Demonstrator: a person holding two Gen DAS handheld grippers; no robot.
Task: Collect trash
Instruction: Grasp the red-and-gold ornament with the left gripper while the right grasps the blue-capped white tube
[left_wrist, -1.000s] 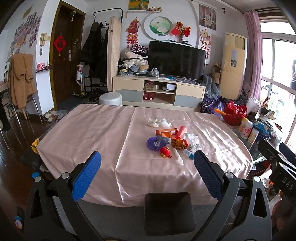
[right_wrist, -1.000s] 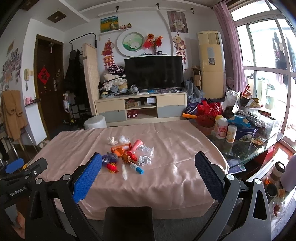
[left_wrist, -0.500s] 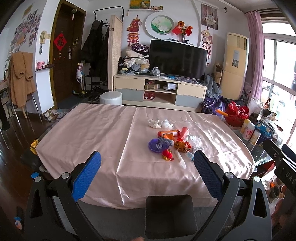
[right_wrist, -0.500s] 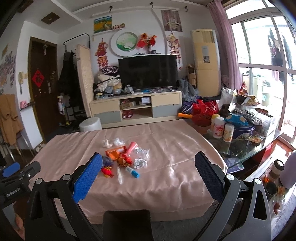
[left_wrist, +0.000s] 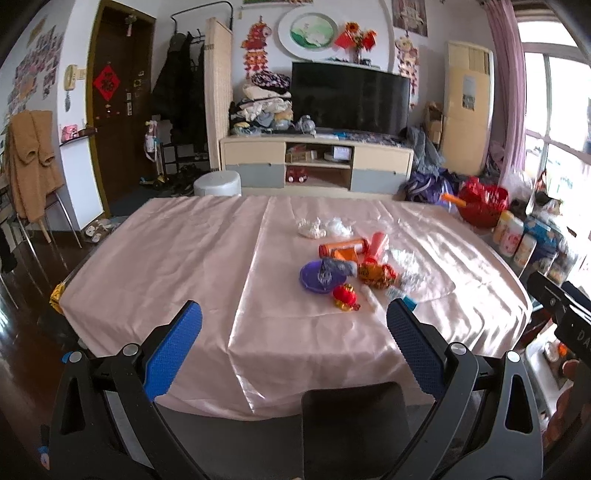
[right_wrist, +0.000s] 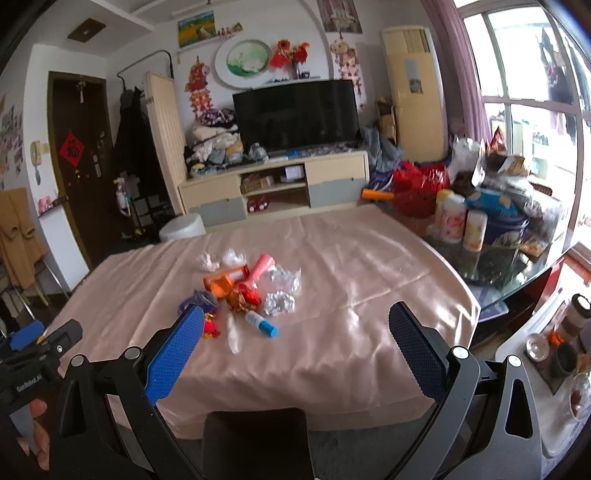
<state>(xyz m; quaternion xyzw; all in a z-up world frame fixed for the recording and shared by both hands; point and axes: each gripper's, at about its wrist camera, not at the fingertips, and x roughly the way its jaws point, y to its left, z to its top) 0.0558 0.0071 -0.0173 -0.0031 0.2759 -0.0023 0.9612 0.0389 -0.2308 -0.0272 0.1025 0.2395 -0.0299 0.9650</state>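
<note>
both claws (left_wrist: 291, 325) (right_wrist: 291, 325) wide apart, empty

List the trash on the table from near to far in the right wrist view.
Blue-capped tube → crumpled foil → clear plastic wrapper → pink bottle → white crumpled tissue.

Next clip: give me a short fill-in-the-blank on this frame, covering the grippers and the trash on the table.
1. Both the left gripper and the right gripper have their jaws ____.
2. The trash pile lies on a table covered by a ____ cloth.
3. The pads on the gripper fingers are ____ in colour.
4. Neither gripper is holding ____.

Missing words: open; pink; blue; anything
</note>
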